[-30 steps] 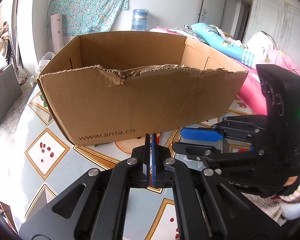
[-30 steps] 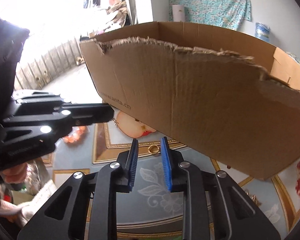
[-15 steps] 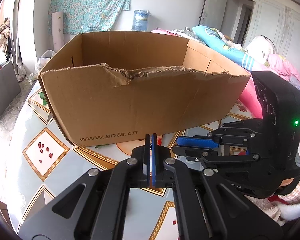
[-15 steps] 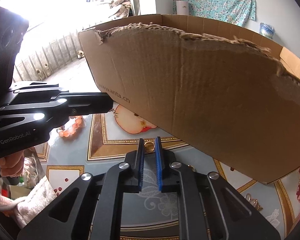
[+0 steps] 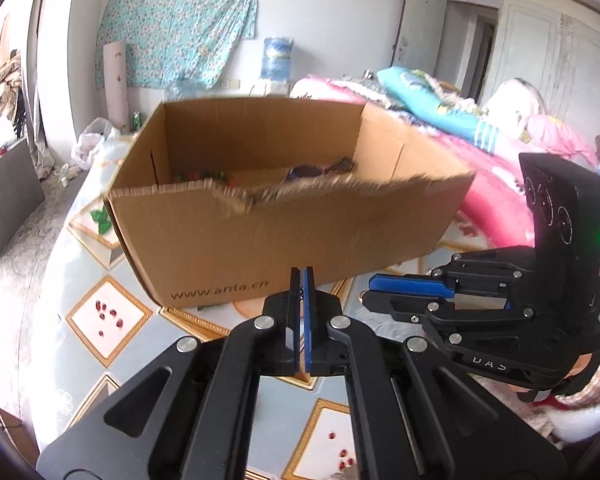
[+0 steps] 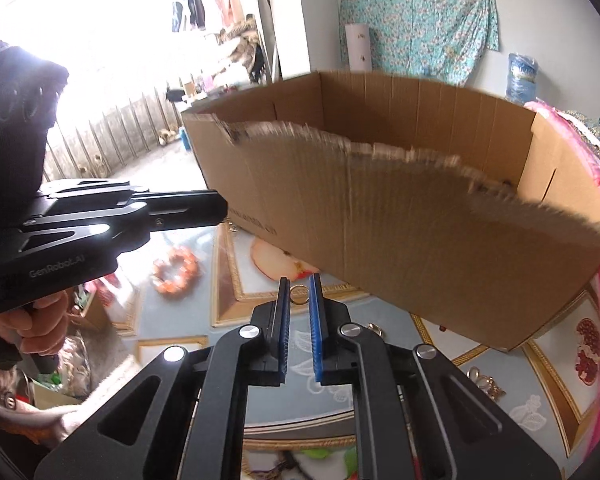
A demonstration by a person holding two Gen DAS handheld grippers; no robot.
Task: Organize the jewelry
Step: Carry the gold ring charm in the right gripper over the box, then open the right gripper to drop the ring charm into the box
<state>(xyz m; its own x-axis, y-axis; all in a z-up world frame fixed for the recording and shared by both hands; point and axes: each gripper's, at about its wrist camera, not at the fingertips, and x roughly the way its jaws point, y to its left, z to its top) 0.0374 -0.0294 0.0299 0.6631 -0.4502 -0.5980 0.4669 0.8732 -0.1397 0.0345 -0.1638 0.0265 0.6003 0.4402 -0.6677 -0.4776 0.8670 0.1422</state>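
A small gold ring (image 6: 299,294) sits pinched between the blue pads of my right gripper (image 6: 299,300), which is shut on it a little above the table. In the left wrist view the right gripper (image 5: 370,290) is at the right, in front of the cardboard box (image 5: 280,240). My left gripper (image 5: 302,280) is shut, pads together, just before the box's printed front wall. I cannot tell whether it pinches anything thin. From the right wrist, the left gripper (image 6: 220,212) reaches in from the left beside the box (image 6: 420,240). Inside the box lie beads and dark items (image 5: 320,170).
An orange bead bracelet (image 6: 176,270) lies on the patterned tablecloth (image 6: 260,320) left of the ring. More gold pieces (image 6: 484,380) and another ring (image 6: 374,326) lie at the right near the box's corner. A hand (image 6: 32,328) holds the left gripper. A bed with pink bedding (image 5: 500,200) is behind.
The right jaws closed onto the gold ring. Both grippers have risen, so the inside of the box now shows over its torn front rim.
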